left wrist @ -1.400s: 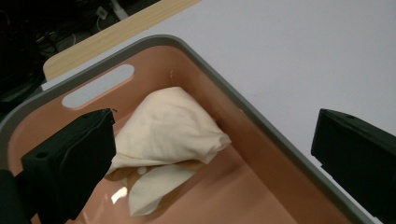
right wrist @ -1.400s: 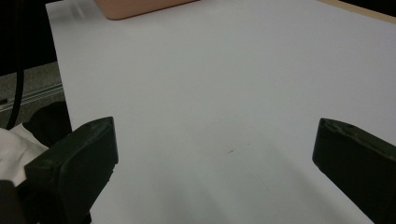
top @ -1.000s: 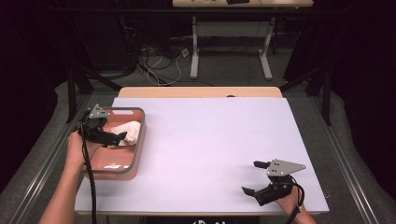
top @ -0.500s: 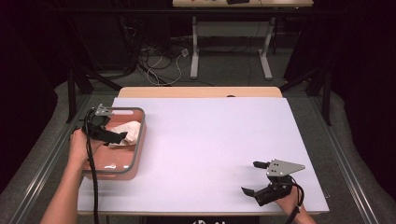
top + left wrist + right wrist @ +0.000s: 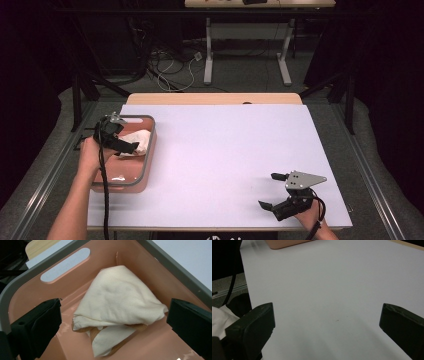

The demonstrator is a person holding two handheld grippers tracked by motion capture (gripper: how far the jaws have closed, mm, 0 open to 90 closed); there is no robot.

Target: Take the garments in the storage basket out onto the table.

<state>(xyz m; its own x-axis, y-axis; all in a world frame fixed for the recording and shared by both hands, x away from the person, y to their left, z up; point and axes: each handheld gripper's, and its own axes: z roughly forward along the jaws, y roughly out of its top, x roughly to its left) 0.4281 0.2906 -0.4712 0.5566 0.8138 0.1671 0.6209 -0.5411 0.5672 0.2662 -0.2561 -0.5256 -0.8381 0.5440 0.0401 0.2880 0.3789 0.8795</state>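
Landmark: the pink bin (image 5: pixel 145 172), grey-rimmed, standing at the left edge of the white table (image 5: pixel 225 160).

Left gripper (image 5: pixel 131 147): poised over the bin's far half, jaws spread wide and holding nothing. In the left gripper view the cream cloth (image 5: pixel 117 307) lies bunched and folded on the bin floor, framed between the two jaws but not touched by them; its far end rests near the wall with the slot handle (image 5: pixel 65 265).

Right gripper (image 5: pixel 272 191): well to the right of the bin, near the table's front corner, jaws wide apart and empty, bare tabletop ahead of it.

Judgement: the step in hand is the approach to pick the cloth out of the bin. The next move calls for lowering the left gripper onto the raised fold, closing on a full bunch of fabric, then lifting clear of the grey rim.
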